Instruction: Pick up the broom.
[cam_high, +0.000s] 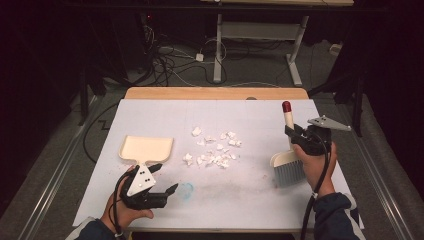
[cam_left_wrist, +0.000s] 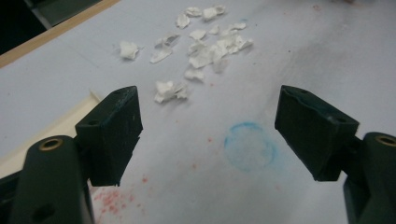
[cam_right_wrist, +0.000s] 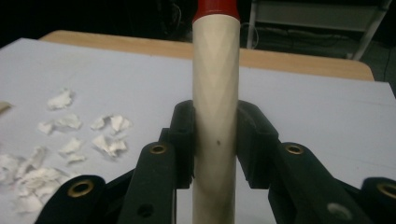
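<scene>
Brush handle sits clamped in the right gripper at 3 o'clock of the paper scraps; left gripper gapes wide, holding nothing, at 7 o'clock

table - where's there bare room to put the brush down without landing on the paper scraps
Free: the white table cover behind the paper scraps, up to the wooden edge; the right strip around the brush; the near middle by the faint blue ring. Crowded: the centre with the scraps, and the left where the dustpan lies ahead of the left hand-held gripper.
</scene>
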